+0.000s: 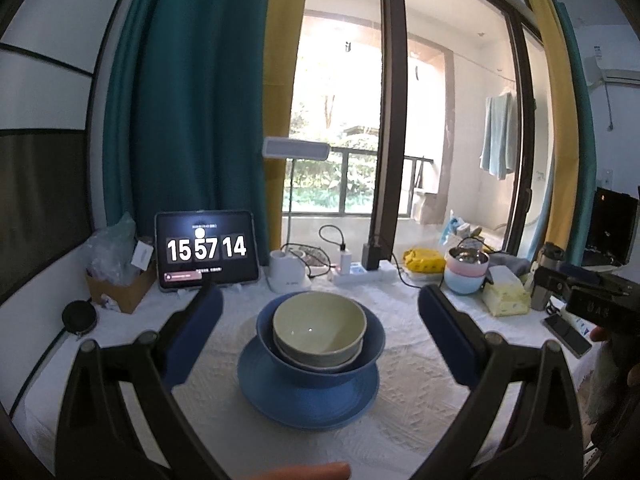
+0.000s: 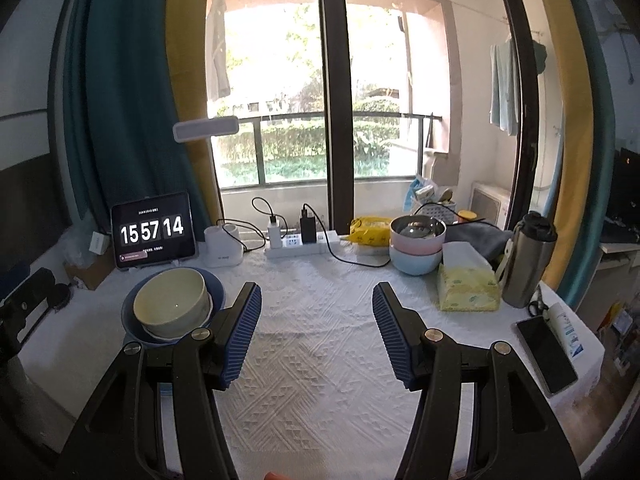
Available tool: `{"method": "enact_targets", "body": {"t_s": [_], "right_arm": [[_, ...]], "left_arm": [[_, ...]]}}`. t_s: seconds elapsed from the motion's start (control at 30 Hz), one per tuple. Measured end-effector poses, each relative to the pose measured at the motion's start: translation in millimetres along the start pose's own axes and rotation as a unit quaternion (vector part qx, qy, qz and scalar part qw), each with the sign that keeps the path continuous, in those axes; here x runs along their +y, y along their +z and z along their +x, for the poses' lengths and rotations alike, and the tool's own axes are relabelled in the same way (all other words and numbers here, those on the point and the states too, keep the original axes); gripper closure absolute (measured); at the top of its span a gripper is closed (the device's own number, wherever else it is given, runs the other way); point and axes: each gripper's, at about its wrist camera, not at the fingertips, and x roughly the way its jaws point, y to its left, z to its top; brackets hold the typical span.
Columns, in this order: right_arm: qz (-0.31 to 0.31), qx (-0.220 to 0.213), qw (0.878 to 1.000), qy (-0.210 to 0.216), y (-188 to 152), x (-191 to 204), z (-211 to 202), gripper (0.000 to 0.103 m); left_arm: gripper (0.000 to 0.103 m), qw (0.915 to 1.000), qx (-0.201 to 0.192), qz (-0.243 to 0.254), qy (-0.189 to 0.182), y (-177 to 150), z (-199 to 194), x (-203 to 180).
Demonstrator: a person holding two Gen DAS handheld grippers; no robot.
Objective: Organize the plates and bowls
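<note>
A cream bowl sat nested in a blue bowl on a blue plate at mid-table. The left gripper and right gripper both gaped wide, holding nothing. Stacking looked finished; any next move likely meant carrying the stack.

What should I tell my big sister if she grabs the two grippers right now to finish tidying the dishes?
Left gripper: open, empty, lined up on the dish stack.
Right gripper: open, empty, over bare tablecloth.
Dishes: pale green bowl sits in the blue bowl, on the blue plate, with a whitish rim showing under the green bowl.
Also: pink bowl on a light blue bowl at the back right.
Done: one stack looks built.
Left: probably the back-right bowls, if they count.
</note>
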Motion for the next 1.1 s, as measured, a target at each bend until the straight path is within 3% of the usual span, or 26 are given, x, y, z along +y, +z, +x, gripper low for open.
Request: {"method": "enact_targets", "body": {"t_s": [0.4,1.1], "right_arm": [[-0.001,-0.026,1.000,-0.015,9,1,-28,0.042],[0.015,-0.026,0.999,-0.010,9,-5,-37,0.042]], "left_arm": [[0.004,0.9998,-0.020,0.005,0.007,10,-16,5],[0.004,0.9999,-0.009,0.009,0.006,8,-21,2]]}}
